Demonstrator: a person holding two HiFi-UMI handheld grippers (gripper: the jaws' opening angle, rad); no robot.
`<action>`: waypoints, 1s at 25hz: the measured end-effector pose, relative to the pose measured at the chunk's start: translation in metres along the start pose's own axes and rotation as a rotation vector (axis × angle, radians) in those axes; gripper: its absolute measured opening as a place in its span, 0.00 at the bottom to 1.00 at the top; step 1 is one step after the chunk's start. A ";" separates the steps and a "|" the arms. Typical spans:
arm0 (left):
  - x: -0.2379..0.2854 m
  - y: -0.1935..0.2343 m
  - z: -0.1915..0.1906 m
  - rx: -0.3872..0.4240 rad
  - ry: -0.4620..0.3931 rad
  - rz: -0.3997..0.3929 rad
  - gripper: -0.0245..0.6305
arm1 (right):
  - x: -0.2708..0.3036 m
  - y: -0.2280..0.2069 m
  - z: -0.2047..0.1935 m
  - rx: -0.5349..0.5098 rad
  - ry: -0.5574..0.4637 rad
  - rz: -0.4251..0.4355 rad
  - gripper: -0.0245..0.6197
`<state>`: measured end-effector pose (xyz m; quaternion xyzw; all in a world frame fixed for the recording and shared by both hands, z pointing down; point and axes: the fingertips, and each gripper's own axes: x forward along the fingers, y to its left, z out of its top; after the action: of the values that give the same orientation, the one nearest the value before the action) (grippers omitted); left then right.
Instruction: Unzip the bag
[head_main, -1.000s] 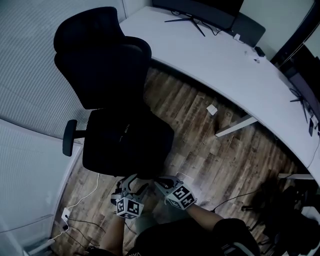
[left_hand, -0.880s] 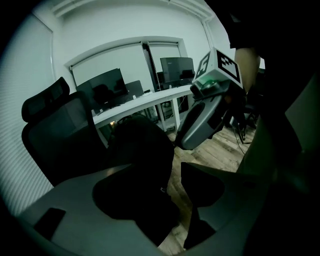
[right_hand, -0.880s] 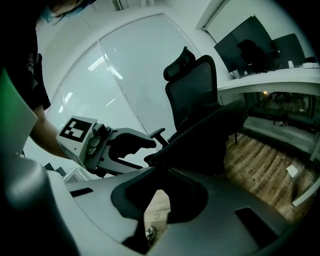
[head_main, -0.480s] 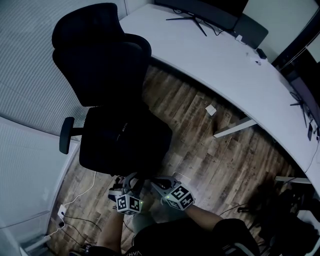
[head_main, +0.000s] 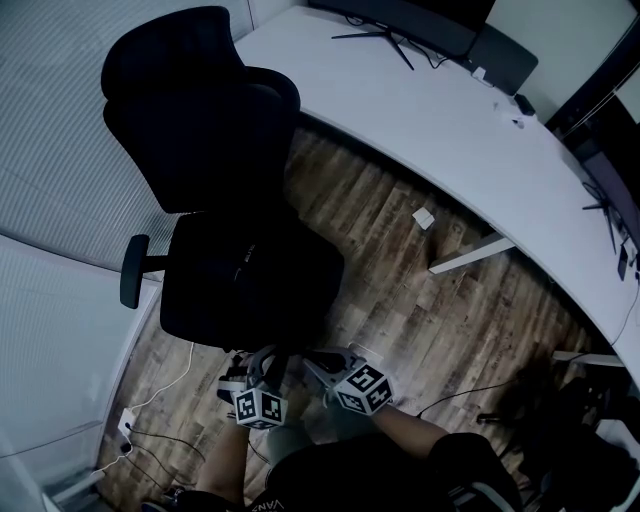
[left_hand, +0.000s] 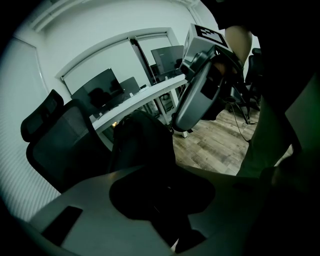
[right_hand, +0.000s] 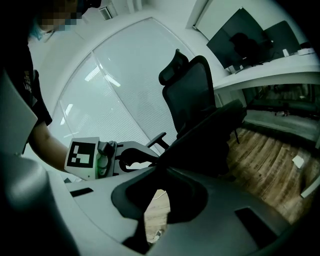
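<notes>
I hold both claws low in front of me at the near edge of the black bag (head_main: 262, 290), which lies on the seat of a black chair (head_main: 200, 120). The chair's tall back rises behind the bag. My left claw (head_main: 262, 358) points down at the bag's front edge. Its jaws have just been closing, and in the left gripper view they are drawn in on dark bag fabric that fills the gap between them. My right claw (head_main: 315, 362) sits just beside the left one, further along the same edge. In the right gripper view its jaws are nearly together, pinching a fold of the bag's rim. The fold runs taut from the jaws up toward the chair, and a slit of floor (head_main: 400, 260) shows through beside it. Each claw's camera also catches the other claw close by, its marker cube toward me. The zip itself is too dark to make out in any view, so I cannot say how far it is open. Beyond the chair a long white bench (head_main: 430, 110) curves across the room, with a monitor (head_main: 400, 20) on its far side. A small white scrap (head_main: 424, 219) lies on the wooden floor near a bench leg. Cables (head_main: 150, 440) trail along the floor by the wall on my left.
</notes>
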<state>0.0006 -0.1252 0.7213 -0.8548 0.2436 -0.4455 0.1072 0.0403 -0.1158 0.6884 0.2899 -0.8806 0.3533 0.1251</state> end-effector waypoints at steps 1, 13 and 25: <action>0.000 0.001 0.000 -0.004 0.002 0.004 0.21 | -0.001 0.000 0.002 0.012 -0.004 0.003 0.14; -0.003 0.003 0.002 -0.040 -0.009 0.014 0.18 | -0.010 -0.017 0.019 0.095 -0.046 -0.028 0.14; -0.003 0.004 0.003 -0.049 0.012 0.023 0.17 | -0.021 -0.042 0.032 0.111 -0.070 -0.063 0.14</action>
<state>0.0003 -0.1269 0.7162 -0.8517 0.2647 -0.4432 0.0900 0.0814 -0.1538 0.6794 0.3360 -0.8539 0.3874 0.0891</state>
